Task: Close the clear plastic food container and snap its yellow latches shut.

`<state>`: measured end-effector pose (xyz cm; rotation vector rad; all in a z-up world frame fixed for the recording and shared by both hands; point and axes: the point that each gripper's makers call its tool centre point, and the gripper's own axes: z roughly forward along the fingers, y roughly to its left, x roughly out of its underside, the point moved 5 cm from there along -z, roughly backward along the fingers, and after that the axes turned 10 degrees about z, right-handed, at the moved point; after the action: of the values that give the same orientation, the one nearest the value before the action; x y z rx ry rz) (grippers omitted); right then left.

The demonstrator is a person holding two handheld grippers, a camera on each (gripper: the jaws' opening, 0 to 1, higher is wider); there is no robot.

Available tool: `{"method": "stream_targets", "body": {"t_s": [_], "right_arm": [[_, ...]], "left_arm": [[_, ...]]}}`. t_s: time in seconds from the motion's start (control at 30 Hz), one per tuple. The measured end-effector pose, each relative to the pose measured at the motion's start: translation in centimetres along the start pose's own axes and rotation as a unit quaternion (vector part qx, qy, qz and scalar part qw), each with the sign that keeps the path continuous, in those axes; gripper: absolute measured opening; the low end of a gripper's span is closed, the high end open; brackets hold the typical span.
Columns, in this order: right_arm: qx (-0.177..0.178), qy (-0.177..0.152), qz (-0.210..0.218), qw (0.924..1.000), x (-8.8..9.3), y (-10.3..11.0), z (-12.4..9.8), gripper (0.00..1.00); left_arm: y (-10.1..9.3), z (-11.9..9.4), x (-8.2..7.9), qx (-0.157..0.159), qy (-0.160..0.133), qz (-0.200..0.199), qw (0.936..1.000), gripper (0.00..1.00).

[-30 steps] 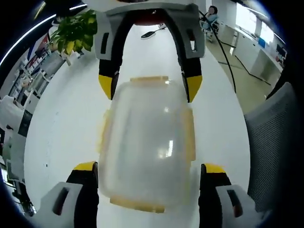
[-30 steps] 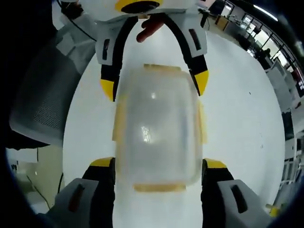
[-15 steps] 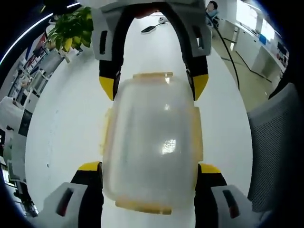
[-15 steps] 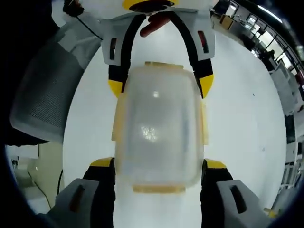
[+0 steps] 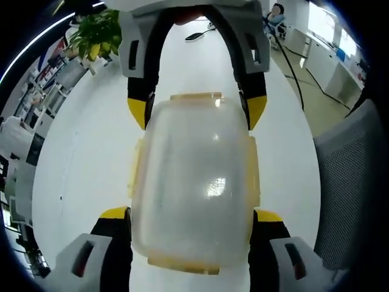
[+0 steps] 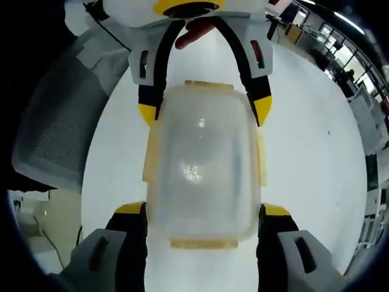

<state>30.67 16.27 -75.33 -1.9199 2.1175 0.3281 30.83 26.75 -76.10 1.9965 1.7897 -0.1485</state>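
Observation:
The clear plastic container (image 5: 194, 182) with its lid on lies on the white table (image 5: 79, 158) between my two grippers, which face each other. Pale yellow latches (image 5: 193, 97) show on its ends and long sides; the side latches (image 5: 253, 170) stand slightly off the wall. My left gripper (image 5: 191, 214) has its jaws pressed on the near end's corners. My right gripper (image 6: 203, 209) holds the opposite end the same way. Each gripper also appears across the container in the other's view: the right gripper (image 5: 196, 112) and the left gripper (image 6: 205, 111).
A grey mesh office chair (image 5: 349, 182) stands beside the table, also seen as the chair (image 6: 55, 128) in the right gripper view. A potted plant (image 5: 97, 36) and a dark object (image 5: 196, 35) sit at the table's far end. A fingertip (image 6: 193, 33) shows behind the left gripper.
The left gripper's jaws have narrowed onto the container's near end, and both grippers have come closer to each other along the container. The container fills more of both views.

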Motion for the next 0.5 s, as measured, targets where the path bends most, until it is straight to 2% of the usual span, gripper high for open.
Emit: {"method": "stream_targets", "body": {"t_s": [0.5], "right_arm": [[-0.005,-0.008,-0.012,0.9999,-3.6,0.0,1.5,0.72]], "left_arm": [[-0.1,-1.4,3.3,-0.004,0.016,-0.009,0.9998,0.76]]}}
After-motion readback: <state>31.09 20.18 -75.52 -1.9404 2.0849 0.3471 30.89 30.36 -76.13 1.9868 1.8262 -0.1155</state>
